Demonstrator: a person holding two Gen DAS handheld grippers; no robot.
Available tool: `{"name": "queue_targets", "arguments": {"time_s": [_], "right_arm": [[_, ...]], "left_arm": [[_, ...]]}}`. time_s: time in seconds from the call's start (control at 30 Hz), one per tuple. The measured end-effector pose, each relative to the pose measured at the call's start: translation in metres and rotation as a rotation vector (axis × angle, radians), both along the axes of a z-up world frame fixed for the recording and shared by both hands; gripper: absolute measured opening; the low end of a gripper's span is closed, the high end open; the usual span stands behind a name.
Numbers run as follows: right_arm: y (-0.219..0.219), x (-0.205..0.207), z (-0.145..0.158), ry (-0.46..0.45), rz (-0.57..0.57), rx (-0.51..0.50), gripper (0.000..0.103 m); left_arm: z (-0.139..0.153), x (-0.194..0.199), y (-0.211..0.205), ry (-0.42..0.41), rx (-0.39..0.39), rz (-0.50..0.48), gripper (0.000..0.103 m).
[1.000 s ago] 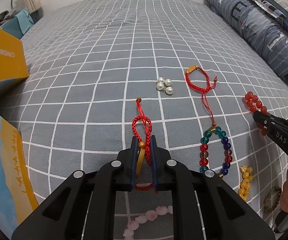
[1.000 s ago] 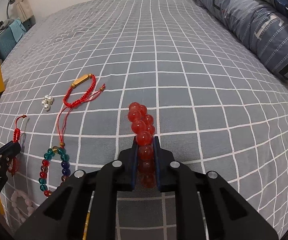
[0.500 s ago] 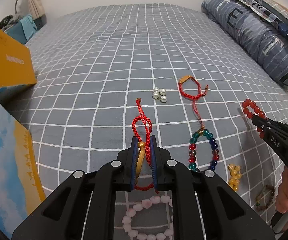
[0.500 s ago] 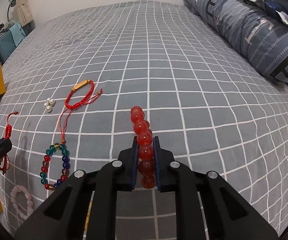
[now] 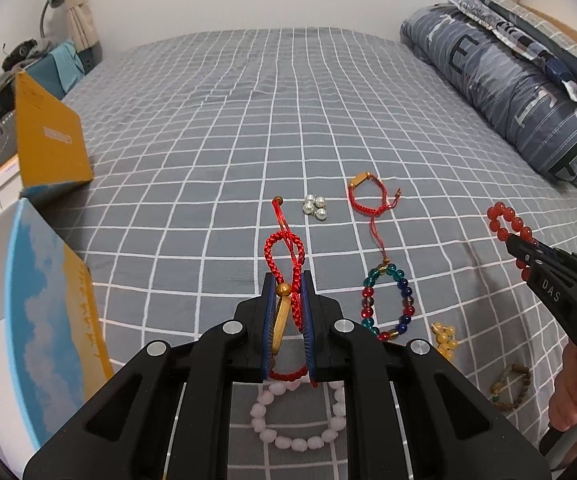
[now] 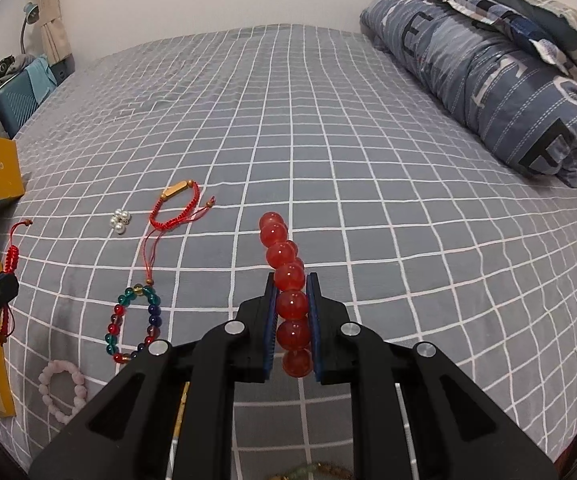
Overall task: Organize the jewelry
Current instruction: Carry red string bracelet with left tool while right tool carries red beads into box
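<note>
Both pieces are held clear of the bed: the left gripper (image 5: pixel 288 312) is clamped on the red cord bracelet (image 5: pixel 284 248), whose braided loop and knotted tail stick out ahead of the fingertips along the tool's own line, the gold charm pinched between the pads. The right gripper (image 6: pixel 291 320) is closed on the red bead bracelet (image 6: pixel 284 264), its beads strung straight out forward between the jaws, so the long axis is matched to the tool there too.

The coming move is judged to turn on where the open box (image 5: pixel 54 304) lies. It is seen just to the left of the left gripper, close alongside, while from the right gripper it sits far off to the left, beyond the other tool. The left hand is therefore reckoned the nearer by a good margin.

Loose pieces are left on the grey checked bedspread (image 5: pixel 216 152): the multicoloured bead bracelet (image 5: pixel 386 304) ahead-right of the left tool, the pearl cluster (image 5: pixel 315 206) farther ahead.
</note>
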State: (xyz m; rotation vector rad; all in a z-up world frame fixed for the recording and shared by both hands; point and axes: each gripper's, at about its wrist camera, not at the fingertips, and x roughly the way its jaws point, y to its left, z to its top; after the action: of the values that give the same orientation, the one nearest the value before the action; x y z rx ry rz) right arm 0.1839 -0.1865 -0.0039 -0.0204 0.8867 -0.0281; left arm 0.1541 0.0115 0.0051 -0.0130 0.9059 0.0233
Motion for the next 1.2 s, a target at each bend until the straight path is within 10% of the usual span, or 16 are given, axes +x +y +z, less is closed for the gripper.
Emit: {"name": "queue_targets", "arguments": {"time_s": [1.2], "right_arm": [[0.025, -0.096, 0.082, -0.118, 0.003, 0.014, 0.013]], "left_arm": [[0.084, -0.1, 0.026, -0.146, 0.022, 0.06, 0.012]]}}
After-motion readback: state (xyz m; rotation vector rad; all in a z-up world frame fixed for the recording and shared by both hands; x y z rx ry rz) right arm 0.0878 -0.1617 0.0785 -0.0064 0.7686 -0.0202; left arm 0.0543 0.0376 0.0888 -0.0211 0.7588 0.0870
